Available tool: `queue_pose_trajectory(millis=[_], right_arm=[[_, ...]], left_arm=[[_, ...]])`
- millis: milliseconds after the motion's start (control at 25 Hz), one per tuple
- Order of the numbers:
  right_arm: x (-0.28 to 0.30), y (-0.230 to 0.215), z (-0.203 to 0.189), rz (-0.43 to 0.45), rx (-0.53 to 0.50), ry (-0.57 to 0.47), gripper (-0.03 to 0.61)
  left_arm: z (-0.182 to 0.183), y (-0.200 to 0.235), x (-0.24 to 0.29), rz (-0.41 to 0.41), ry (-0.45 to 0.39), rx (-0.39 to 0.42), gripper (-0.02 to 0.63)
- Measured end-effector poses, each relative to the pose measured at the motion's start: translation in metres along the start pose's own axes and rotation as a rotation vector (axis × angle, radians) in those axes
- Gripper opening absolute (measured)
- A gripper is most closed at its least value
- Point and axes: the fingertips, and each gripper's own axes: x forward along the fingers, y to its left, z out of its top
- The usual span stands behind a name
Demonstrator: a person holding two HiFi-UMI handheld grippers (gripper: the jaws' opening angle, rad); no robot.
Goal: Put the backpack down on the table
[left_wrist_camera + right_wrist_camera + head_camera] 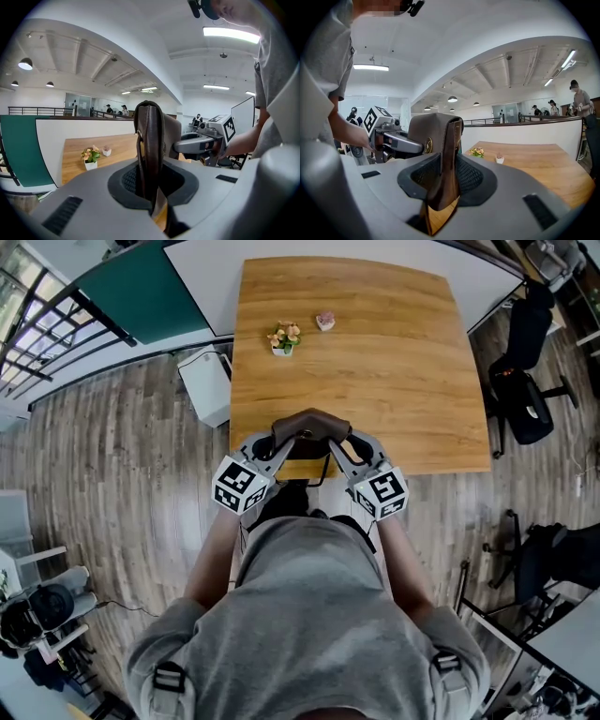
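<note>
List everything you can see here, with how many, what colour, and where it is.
table: one, light wood, centre of the head view
backpack: one, brown, at the table's near edge, clamped between both grippers
flowering plant: one, pink and yellow blooms in a white pot, far left part of the tabletop
small pot: one, white with a pink top, just right of the flowering plant
white box: one, on the floor by the table's left edge
office chair: one, black, on the floor right of the table
teal panel: one, upper left
left gripper: one, grey, shut on the backpack
right gripper: one, grey, shut on the backpack
person's shirt: one, grey, bottom of the head view
</note>
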Motion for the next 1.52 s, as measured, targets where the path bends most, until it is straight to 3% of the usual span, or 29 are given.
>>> queue_pose_trajectory(millis=[480, 840, 1520], right_arm=[[0.032, -0.038, -0.006, -0.059, 0.0, 0.057, 0.101], [0.062, -0.065, -0.02, -0.111, -0.057, 0.122, 0.1], [0.117, -0.098, -0.058, -0.142, -0.123, 0.241, 0.098]], left_arm=[[-0.003, 0.035, 0.039, -0.081, 0.057, 0.003, 0.051], [-0.019, 0.068, 0.07, -0.115, 0.112, -0.013, 0.06], [-0.065, 0.124, 0.118, -0.173, 0.261, 0.09, 0.078]])
